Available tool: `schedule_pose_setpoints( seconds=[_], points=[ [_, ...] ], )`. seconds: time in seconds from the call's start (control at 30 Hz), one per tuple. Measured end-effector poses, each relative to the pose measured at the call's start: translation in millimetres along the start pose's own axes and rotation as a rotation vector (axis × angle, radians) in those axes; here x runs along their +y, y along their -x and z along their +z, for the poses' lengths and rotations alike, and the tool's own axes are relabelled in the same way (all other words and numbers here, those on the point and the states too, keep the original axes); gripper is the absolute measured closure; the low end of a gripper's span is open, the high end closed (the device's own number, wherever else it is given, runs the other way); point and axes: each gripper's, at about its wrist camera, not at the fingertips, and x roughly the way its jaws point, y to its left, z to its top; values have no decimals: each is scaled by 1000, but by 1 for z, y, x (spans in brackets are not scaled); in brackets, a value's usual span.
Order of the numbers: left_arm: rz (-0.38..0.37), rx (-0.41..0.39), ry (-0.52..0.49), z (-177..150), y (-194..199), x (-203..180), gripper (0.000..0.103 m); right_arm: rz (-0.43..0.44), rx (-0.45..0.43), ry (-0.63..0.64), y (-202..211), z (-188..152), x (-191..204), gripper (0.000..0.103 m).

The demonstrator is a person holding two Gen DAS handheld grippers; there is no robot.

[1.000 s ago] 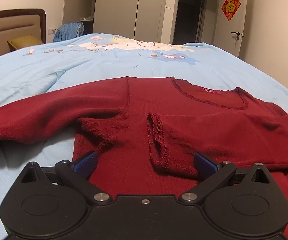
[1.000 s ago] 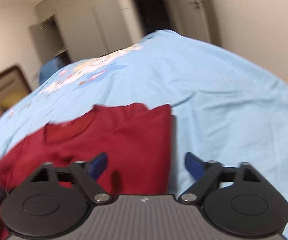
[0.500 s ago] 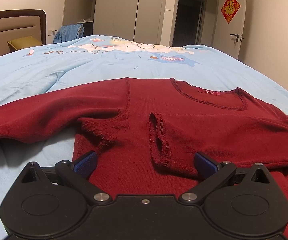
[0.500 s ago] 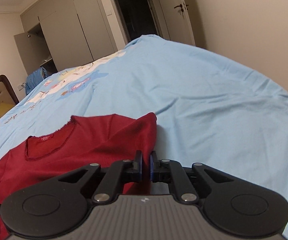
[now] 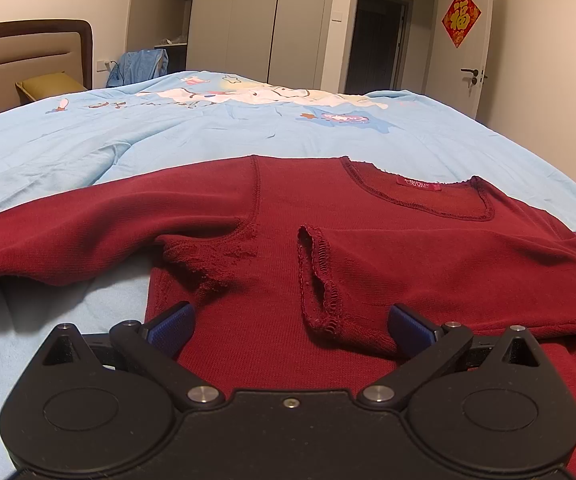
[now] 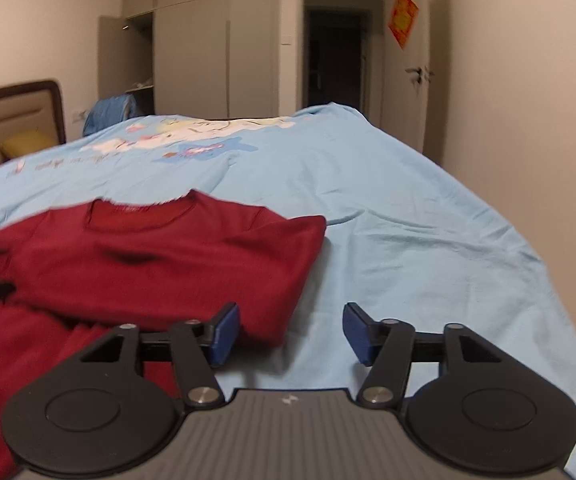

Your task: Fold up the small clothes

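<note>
A dark red long-sleeved top (image 5: pixel 272 248) lies flat on the light blue bedspread (image 5: pixel 248 128), neckline away from me. One sleeve is folded across the chest, its cuff (image 5: pixel 318 280) lying mid-body; the other sleeve (image 5: pixel 68 236) stretches out to the left. My left gripper (image 5: pixel 290 326) is open just above the body fabric, the folded cuff between its blue pads and untouched. In the right wrist view the top (image 6: pixel 160 252) shows its folded right edge; my right gripper (image 6: pixel 288 334) is open over that edge and the bedspread (image 6: pixel 408 248), holding nothing.
A headboard (image 5: pixel 28 52) and a yellow pillow (image 5: pixel 48 84) stand at the far left. Wardrobe doors (image 5: pixel 256 20), a dark doorway (image 5: pixel 376 40) and a white door (image 5: pixel 476 48) with a red ornament lie beyond the bed. The bed's right edge drops off near the wall.
My right gripper, shut half a second ago at the top's right edge, has opened and swung its view leftward. My left gripper stays open, nearly still.
</note>
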Motion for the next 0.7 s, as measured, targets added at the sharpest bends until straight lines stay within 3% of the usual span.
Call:
schedule_pose_setpoints(
  seconds=[0.17, 0.27, 0.47, 0.7],
  points=[
    [0, 0, 0, 0, 0, 0, 0, -78, -3, 170, 1, -17, 26, 36],
    [-1, -1, 1, 0, 0, 0, 1, -124, -41, 200, -6, -16, 36, 36],
    [-1, -1, 1, 0, 0, 0, 1, -260, -101, 113, -21, -12, 31, 29],
    [-2, -2, 1, 0, 0, 0, 1, -296, -92, 59, -24, -18, 18, 27]
  ],
)
